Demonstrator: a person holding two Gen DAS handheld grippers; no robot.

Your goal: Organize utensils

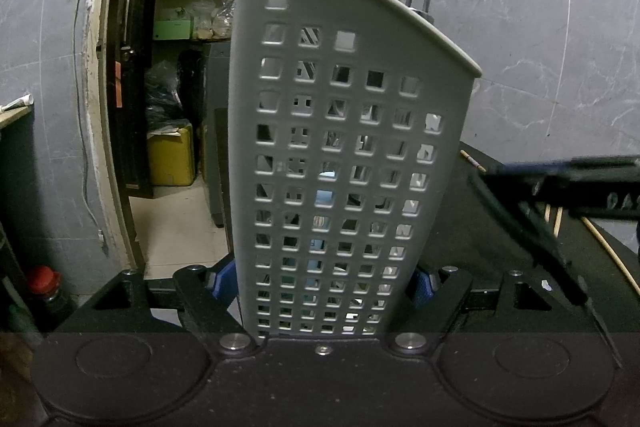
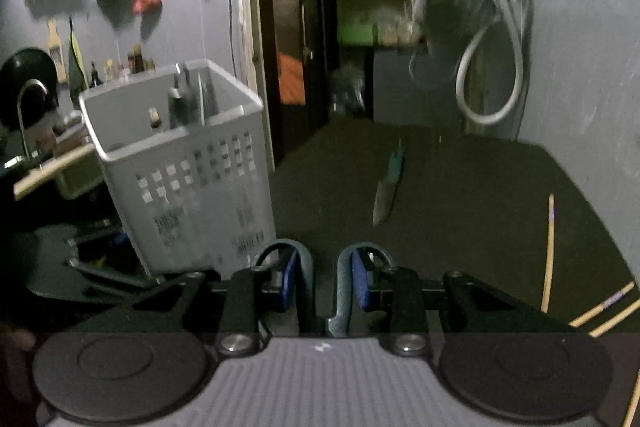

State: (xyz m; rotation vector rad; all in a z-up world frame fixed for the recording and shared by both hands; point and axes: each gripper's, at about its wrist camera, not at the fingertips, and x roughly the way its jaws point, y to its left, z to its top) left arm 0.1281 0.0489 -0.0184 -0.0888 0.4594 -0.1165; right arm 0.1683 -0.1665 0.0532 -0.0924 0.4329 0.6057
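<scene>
My left gripper (image 1: pixel 324 283) is shut on the wall of a grey perforated utensil basket (image 1: pixel 340 155), which fills the middle of the left wrist view. The basket also shows in the right wrist view (image 2: pixel 180 163), tilted, with dark utensils (image 2: pixel 182 103) standing in it. My right gripper (image 2: pixel 324 279) is shut on the dark grey handles of scissors (image 2: pixel 326 291), which run back under it. A knife with a teal handle (image 2: pixel 390 183) lies on the dark table (image 2: pixel 460 211). Wooden chopsticks (image 2: pixel 549 251) lie at the right.
The right gripper's arm (image 1: pixel 580 183) reaches in from the right in the left wrist view, over chopsticks (image 1: pixel 608 251). An open doorway (image 2: pixel 352 27) is behind the table. A tap with a hose (image 2: pixel 496 67) hangs on the grey wall. A sink tap (image 2: pixel 28 115) is far left.
</scene>
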